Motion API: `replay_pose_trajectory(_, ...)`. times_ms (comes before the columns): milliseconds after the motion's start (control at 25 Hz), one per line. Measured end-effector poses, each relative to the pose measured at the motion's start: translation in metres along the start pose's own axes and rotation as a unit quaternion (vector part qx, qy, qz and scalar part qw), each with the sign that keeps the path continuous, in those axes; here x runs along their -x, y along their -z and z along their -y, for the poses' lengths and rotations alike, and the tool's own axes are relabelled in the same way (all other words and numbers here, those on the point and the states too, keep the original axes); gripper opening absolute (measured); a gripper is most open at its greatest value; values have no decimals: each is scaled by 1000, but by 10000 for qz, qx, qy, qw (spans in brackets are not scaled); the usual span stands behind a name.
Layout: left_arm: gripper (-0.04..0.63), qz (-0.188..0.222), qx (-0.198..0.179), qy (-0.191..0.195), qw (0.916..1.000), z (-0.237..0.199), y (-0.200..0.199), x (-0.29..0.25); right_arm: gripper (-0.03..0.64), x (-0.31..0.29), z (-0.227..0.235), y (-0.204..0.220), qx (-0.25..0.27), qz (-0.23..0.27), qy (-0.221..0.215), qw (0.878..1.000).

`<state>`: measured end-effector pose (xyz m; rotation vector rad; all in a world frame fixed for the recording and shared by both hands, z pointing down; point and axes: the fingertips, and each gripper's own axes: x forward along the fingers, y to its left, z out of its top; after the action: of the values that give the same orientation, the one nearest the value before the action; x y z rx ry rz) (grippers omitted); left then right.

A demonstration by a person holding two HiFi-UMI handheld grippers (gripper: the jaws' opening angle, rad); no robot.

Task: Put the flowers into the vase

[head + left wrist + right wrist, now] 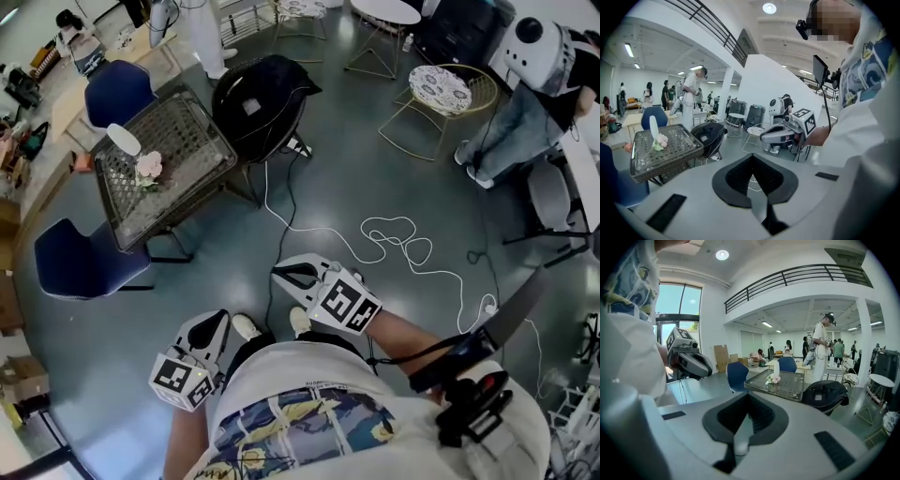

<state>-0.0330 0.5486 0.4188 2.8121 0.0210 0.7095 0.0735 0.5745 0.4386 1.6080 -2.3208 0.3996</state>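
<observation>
Blue chair (80,264), mesh table (192,127) well across the floor, white vase (123,140) upright on it, pink flowers (148,169) on the table just beside the vase, left gripper (217,321) jaws together, empty, right gripper (284,275) jaws together, empty

Left gripper (214,325), right gripper (284,275) low by person's torso. Mesh table (202,178) well beyond fingertips, up-left; flowers (148,169) on it, white vase (123,140) just beside. White cable (398,239) right of right fingertips.

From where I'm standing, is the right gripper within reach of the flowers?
Probably not: the flowers lie on the mesh table, across the floor from the right gripper. Nothing blocks the way; step closer.
</observation>
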Motion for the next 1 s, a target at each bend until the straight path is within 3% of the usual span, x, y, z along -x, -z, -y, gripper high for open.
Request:
replay_pose_trajectory(320, 9, -208, -89, -90, 9997, 1, -5, -8, 8, 5, 4, 19, -371, 16, -171, 9992)
replay_pose_trajectory(520, 9, 26, -137, 153, 9998, -7, -10, 0, 9, -15, -2, 20, -599, -111, -339, 9976)
replay_pose_trajectory(680, 11, 239, -10, 42, 9997, -39, -11, 8, 11, -50, 9, 7, -773, -60, -473, 9959)
replay_pose_trajectory(720, 11, 282, 45, 17, 9996, -49, -10, 9, 23, -60, 14, 4, -786, -75, -452, 9959)
replay_pose_trajectory(840, 12, 369, 169, -28, 9992, -84, -11, 12, 149, -97, 34, -5, -916, -140, -395, 9949)
replay_pose_trajectory(1000, 37, 452, 262, 2, 9986, -142, -23, 19, 186, -162, 61, -25, -1292, -228, -331, 9908)
